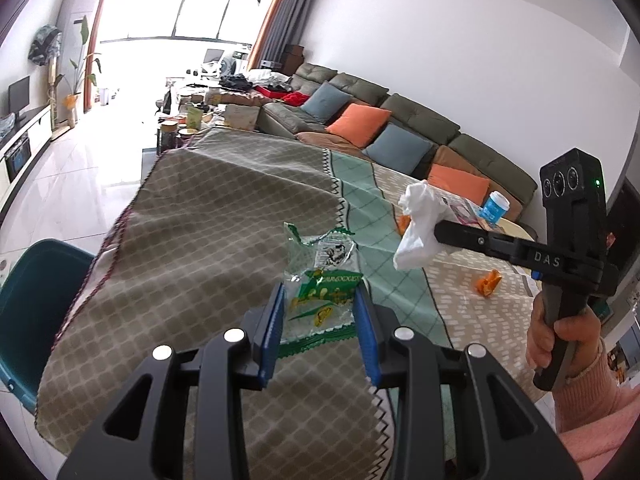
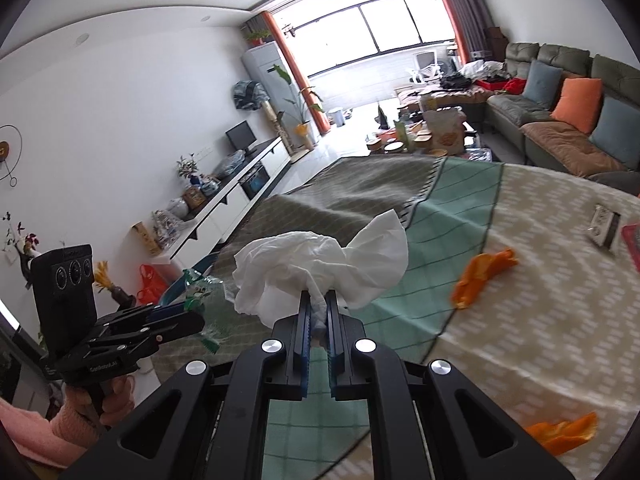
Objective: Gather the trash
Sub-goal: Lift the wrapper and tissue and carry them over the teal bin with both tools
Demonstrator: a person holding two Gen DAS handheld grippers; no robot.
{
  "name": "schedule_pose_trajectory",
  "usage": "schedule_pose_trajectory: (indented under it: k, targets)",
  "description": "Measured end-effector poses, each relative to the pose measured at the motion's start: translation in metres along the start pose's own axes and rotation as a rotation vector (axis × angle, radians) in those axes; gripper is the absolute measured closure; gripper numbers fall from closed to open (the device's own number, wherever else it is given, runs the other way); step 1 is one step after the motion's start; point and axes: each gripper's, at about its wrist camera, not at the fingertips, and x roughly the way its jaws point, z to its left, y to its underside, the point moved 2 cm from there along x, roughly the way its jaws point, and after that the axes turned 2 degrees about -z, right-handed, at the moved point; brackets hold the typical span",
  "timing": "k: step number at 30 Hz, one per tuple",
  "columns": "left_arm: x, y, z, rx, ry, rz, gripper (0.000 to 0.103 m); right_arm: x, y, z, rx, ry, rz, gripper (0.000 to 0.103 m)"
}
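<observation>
My left gripper (image 1: 320,296) is shut on a clear and green snack wrapper (image 1: 322,276) and holds it above the table's cloth (image 1: 200,216). My right gripper (image 2: 318,298) is shut on a crumpled white tissue (image 2: 320,264), held above the cloth (image 2: 540,312). In the left wrist view the right gripper (image 1: 438,236) with its tissue (image 1: 420,228) shows at the right. In the right wrist view the left gripper (image 2: 192,312) with the wrapper (image 2: 200,292) shows at the left. Orange peels (image 2: 482,276) (image 2: 564,434) lie on the cloth; they also show in the left wrist view (image 1: 488,282).
A teal bin (image 1: 36,304) stands beside the table at the left. A blue and white cup (image 1: 495,206) and printed packets (image 1: 464,210) lie at the table's far side. A small box (image 2: 604,226) lies at the right. A sofa (image 1: 400,128) runs behind the table.
</observation>
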Motion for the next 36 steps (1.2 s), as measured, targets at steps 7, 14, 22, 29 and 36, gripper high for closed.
schedule_pose_trajectory:
  k: [7, 14, 22, 29, 36]
  targets:
    - [-0.011, 0.007, 0.01, -0.015, -0.033, -0.008, 0.069, 0.011, 0.006, 0.013, -0.006, -0.04, 0.017, 0.096]
    - [-0.023, 0.011, 0.02, -0.026, -0.067, -0.015, 0.069, 0.021, 0.008, 0.026, -0.023, -0.066, 0.028, 0.096]
    - [-0.034, 0.014, 0.028, -0.036, -0.09, -0.027, 0.069, 0.032, 0.011, 0.039, -0.037, -0.087, 0.043, 0.096]
    - [-0.042, 0.016, 0.034, -0.053, -0.111, -0.036, 0.069, 0.039, 0.013, 0.05, -0.047, -0.108, 0.054, 0.096]
    - [-0.052, 0.019, 0.043, -0.066, -0.133, -0.049, 0.069, 0.046, 0.012, 0.059, -0.061, -0.129, 0.062, 0.096]
